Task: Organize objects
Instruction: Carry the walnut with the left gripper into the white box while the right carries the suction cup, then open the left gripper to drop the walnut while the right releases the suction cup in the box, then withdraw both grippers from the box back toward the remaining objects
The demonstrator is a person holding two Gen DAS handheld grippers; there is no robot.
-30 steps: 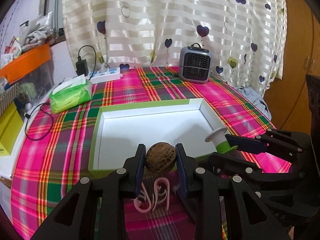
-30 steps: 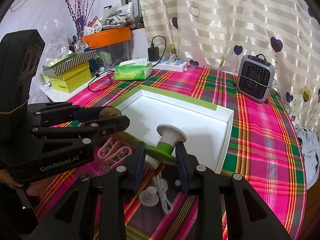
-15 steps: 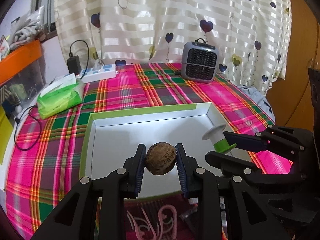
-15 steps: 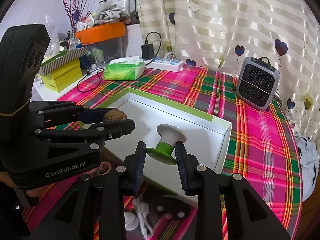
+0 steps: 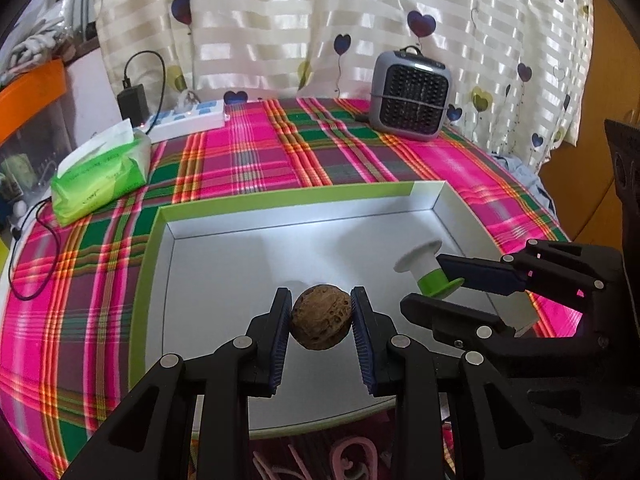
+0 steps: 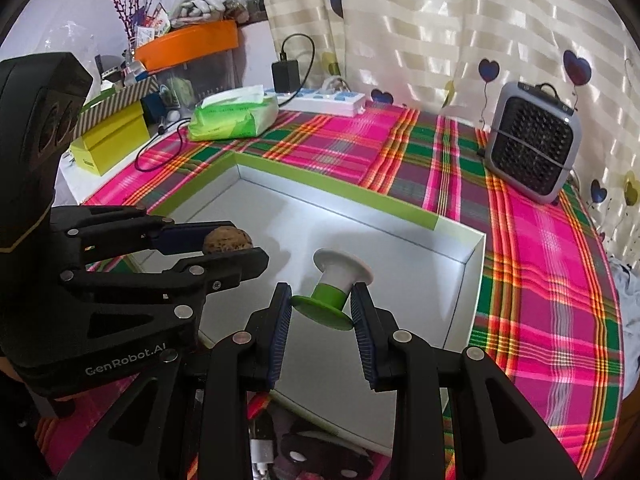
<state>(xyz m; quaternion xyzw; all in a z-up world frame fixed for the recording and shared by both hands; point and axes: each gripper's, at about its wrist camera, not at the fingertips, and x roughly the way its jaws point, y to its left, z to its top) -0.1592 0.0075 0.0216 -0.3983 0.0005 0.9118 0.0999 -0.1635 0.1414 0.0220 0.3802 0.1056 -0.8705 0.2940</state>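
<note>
My left gripper (image 5: 321, 312) is shut on a brown walnut (image 5: 321, 316) and holds it above the white floor of a shallow box with a green rim (image 5: 280, 199). To its right, my right gripper (image 6: 321, 306) is shut on a green and white spool-shaped piece (image 6: 334, 290), also over the box (image 6: 400, 208). In the right wrist view the left gripper (image 6: 230, 248) comes in from the left with the walnut (image 6: 227, 240) showing between its fingers. In the left wrist view the right gripper (image 5: 448, 288) enters from the right with the spool (image 5: 426, 270).
A grey fan heater (image 5: 412, 94) stands at the back of the plaid tablecloth (image 5: 248, 156). A green tissue pack (image 5: 102, 176) and a white power strip (image 5: 188, 120) lie back left. Pink clips (image 5: 344, 456) and a white cable (image 6: 262, 454) lie before the box. Yellow and orange boxes (image 6: 116, 136) stand at left.
Both grippers have moved forward and a little down, from over the clutter in front of the box to over its white floor. Their grips on the walnut and the spool are unchanged.
</note>
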